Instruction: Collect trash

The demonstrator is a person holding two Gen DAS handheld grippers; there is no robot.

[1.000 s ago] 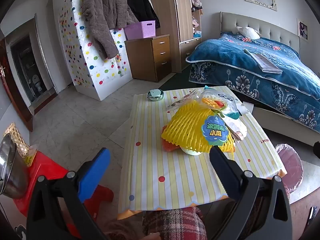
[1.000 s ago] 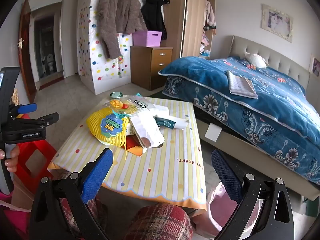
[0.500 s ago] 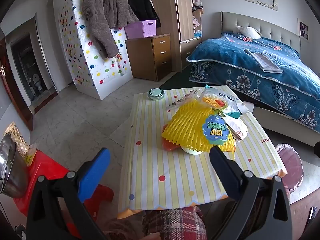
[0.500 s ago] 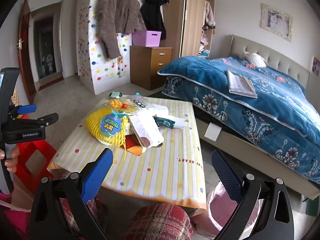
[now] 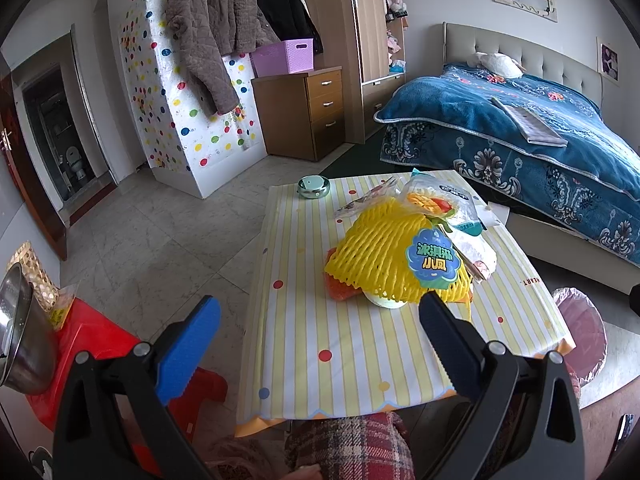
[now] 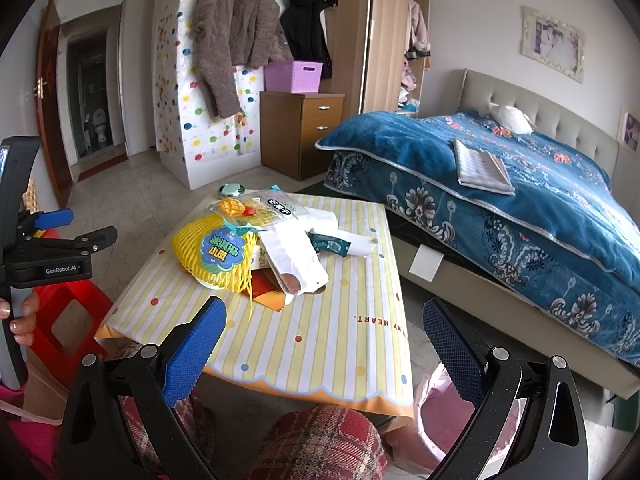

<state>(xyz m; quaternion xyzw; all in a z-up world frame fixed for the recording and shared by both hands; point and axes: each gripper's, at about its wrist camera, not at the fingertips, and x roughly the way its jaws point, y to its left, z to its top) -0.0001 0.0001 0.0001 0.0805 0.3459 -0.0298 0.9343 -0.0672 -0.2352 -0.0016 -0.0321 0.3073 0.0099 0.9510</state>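
Left gripper (image 5: 320, 316): jaws spread wide, nothing between the pads, held above the near edge of the table (image 5: 360, 364). Right gripper (image 6: 324, 320): also wide open and empty, over the near right corner of the same table.

Trash sits in one heap ahead of both tools, mid-table, closer to the left gripper's right finger than to its left. Top and nearest layer: yellow foam net (image 5: 384, 256) with a blue-green label (image 5: 432, 258), domed over something pale and round (bowl or fruit, cannot tell). Under its left edge an orange wrapper (image 5: 338, 290) pokes out. Behind and to the right: a clear snack bag (image 6: 260, 208), a white pouch (image 6: 296, 260) lying on the net's right flank, and a teal sachet (image 6: 330, 245) just beyond it.

Handling judgement: everything here looks light and limp. The net is soft, springy foam mesh; pads should bite into it easily, so pinch a fold at the near rim rather than the crown. It may drag neighbours along, since the pieces overlap. Pouch and bag are slick film; take them at a crimped end or edge, where they are stiffer.

Pink bag (image 6: 436, 400) hangs open below the right gripper, beside the table's corner (likely the bin). A small round tin (image 5: 314, 187) sits at the far left of the table, apart from the heap.
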